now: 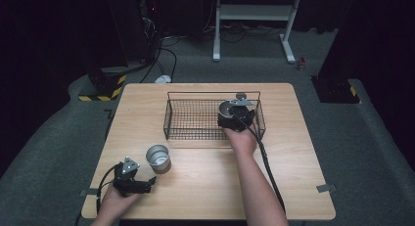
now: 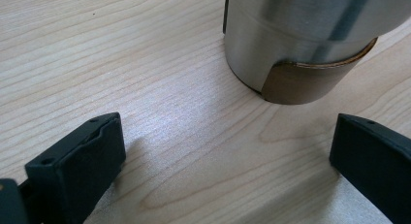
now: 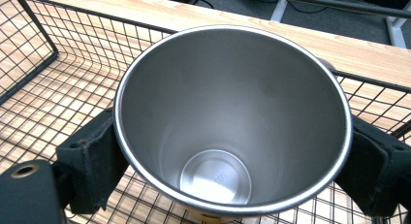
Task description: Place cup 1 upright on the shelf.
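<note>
A steel cup (image 1: 158,158) with a brown base band stands upright on the wooden table, front left. My left gripper (image 1: 145,185) lies low on the table just in front of it, open; in the left gripper view the cup (image 2: 300,44) stands beyond the spread jaws, touching neither. My right gripper (image 1: 235,113) is over the right end of a black wire basket (image 1: 176,119). It is shut on a second steel cup (image 3: 232,122), upright and empty, with a pad pressed on each side of its wall. That second cup (image 1: 226,107) sits inside the basket's outline.
The wooden table (image 1: 205,187) has bare room at its front centre and right. Each gripper trails a black cable (image 1: 266,162) toward the front edge. Beyond the table are a white frame stand (image 1: 254,13) and cables on the grey floor.
</note>
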Tool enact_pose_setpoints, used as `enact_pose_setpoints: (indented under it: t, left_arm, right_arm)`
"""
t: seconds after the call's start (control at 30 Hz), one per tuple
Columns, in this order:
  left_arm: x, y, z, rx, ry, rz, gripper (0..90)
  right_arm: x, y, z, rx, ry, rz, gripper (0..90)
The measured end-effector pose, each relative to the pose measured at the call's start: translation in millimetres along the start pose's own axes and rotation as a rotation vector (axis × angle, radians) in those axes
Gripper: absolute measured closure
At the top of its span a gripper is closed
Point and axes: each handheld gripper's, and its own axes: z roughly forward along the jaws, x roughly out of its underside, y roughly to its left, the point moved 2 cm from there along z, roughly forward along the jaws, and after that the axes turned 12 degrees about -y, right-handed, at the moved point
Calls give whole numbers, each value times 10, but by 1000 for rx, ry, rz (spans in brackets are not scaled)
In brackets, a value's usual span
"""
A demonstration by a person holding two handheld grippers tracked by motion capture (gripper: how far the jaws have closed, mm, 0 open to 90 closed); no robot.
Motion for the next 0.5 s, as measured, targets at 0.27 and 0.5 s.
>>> enact_pose_setpoints:
  t: [0.27,0.5]
  left_arm:
    - [-1,0,1,0,0,0,0]
    - [-1,0,1,0,1,0,0]
  right_arm:
    - [37,-33,-73,-6,-14,14,99]
    - [39,-32,-162,-19,-30,10,100]
